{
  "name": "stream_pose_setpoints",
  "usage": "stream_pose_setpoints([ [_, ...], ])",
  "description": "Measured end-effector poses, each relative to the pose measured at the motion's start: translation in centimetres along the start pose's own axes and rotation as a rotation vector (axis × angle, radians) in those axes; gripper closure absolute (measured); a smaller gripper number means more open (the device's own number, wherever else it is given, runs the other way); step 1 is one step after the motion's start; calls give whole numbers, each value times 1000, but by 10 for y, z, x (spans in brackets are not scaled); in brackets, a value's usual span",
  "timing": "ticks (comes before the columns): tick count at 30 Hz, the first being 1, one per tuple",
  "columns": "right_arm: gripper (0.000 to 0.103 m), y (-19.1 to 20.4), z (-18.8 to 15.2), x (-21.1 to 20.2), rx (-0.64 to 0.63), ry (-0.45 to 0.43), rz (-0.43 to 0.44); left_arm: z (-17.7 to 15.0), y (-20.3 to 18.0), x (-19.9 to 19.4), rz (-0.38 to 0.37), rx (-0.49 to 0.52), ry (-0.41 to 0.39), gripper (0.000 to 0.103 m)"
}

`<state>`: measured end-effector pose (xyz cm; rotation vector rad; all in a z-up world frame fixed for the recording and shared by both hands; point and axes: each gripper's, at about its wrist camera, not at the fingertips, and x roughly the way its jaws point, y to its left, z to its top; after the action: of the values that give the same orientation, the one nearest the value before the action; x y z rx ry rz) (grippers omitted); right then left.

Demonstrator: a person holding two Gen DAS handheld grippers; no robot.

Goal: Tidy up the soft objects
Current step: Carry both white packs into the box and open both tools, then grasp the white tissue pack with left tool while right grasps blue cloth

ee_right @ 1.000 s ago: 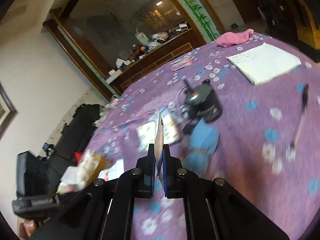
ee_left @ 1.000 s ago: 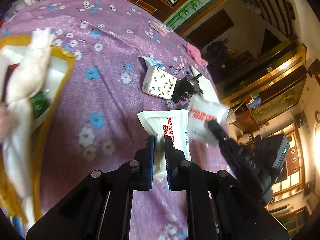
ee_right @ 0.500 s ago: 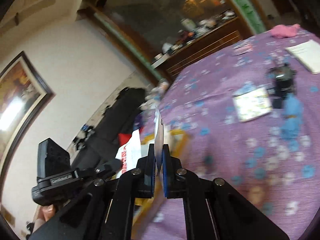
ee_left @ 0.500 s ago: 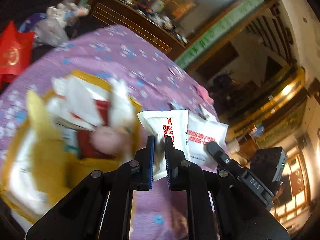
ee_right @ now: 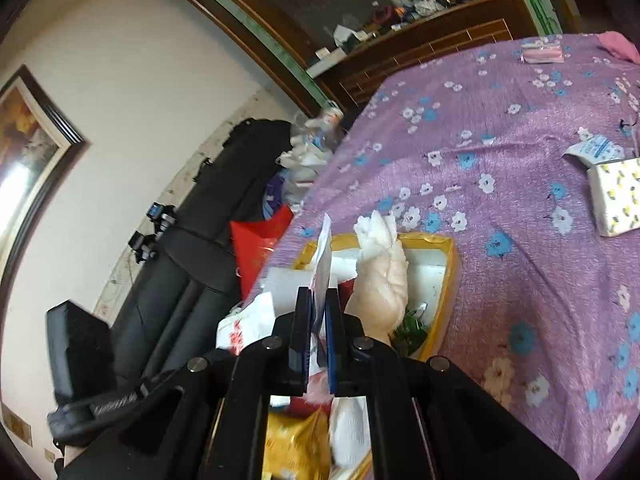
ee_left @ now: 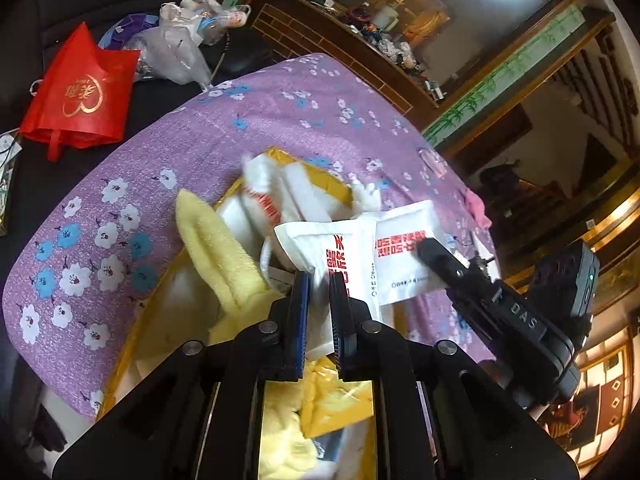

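My left gripper [ee_left: 319, 280] is shut on a white tissue pack with red print [ee_left: 340, 248], held above a yellow box [ee_left: 320, 168] full of soft things: a pale yellow cloth [ee_left: 220, 248] and white packs. My right gripper [ee_right: 318, 300] is shut on a second white pack [ee_right: 324, 256], seen edge-on, also above the yellow box [ee_right: 450, 276]. That pack [ee_left: 404, 256] and the right gripper's body show in the left wrist view. A cream fluffy cloth [ee_right: 380, 276] stands in the box.
The box sits on a purple flowered tablecloth [ee_right: 500, 160]. A yellow-patterned tissue pack [ee_right: 616, 196] and a small blue-white sachet [ee_right: 596, 148] lie at the right. A red bag [ee_left: 76, 92] and plastic bags [ee_left: 180, 44] lie beyond the table's edge.
Both grippers swung with their packs from the middle of the table to above the yellow box. The box now fills the lower part of both views.
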<state>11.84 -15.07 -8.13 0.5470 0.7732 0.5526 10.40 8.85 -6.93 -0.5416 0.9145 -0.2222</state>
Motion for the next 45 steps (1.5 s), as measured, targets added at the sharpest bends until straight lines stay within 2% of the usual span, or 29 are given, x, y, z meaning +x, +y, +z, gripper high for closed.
stream_pose_setpoints([
  [3,94,-2,0,8,7,14,1,0,5,1,-15,-19,-6,90],
  [6,86,-1,-1,3,-22,7,-32,1,5,-3,-29,-23,-15,75],
  [7,71,-3,-2,-2,-23,-2,-30,0,3,-7,-33,-16,-26,63],
  [8,50,-4,-2,-6,-20,-13,-22,0,0,-10,-32,-11,-39,53],
  [9,43,-4,-2,-10,-15,-25,-18,-1,-4,-14,-27,0,-56,52],
  [10,41,-5,-3,-15,-13,-29,-17,-1,-7,-17,-16,13,-72,52],
  [12,41,-6,-5,-26,-18,-31,1,-6,-15,-22,16,36,-95,52],
  [15,41,-10,-9,-45,-34,-52,0,-13,-33,-26,25,77,-103,52],
  [19,41,-28,-17,-68,-27,-51,-26,-27,-65,-28,4,153,-115,48],
  [22,41,-55,-19,-90,4,-70,-123,-36,-91,-15,-49,202,-64,48],
  [26,41,-103,-16,-128,106,-115,-229,-48,-127,10,-90,258,17,48],
  [29,41,-142,-12,-156,194,-172,-298,-54,-147,30,-111,281,59,48],
  [34,43,-196,1,-174,300,-199,-427,-53,-171,71,-115,283,147,48],
  [36,47,-212,5,-171,325,-183,-458,-48,-181,88,-102,299,166,48],
  [38,58,-226,6,-165,358,-172,-445,-42,-188,105,-94,290,192,48],
  [39,59,-228,5,-162,361,-176,-437,-39,-191,112,-98,289,200,48],
  [41,64,-232,1,-156,351,-184,-421,-34,-197,128,-93,286,210,48],
  [43,71,-235,-2,-148,363,-146,-370,-30,-209,142,-90,316,224,48],
  [44,73,-232,-1,-146,345,-142,-369,-29,-212,147,-94,325,232,48],
  [45,75,-227,0,-146,311,-142,-403,-27,-218,156,-93,333,245,48],
])
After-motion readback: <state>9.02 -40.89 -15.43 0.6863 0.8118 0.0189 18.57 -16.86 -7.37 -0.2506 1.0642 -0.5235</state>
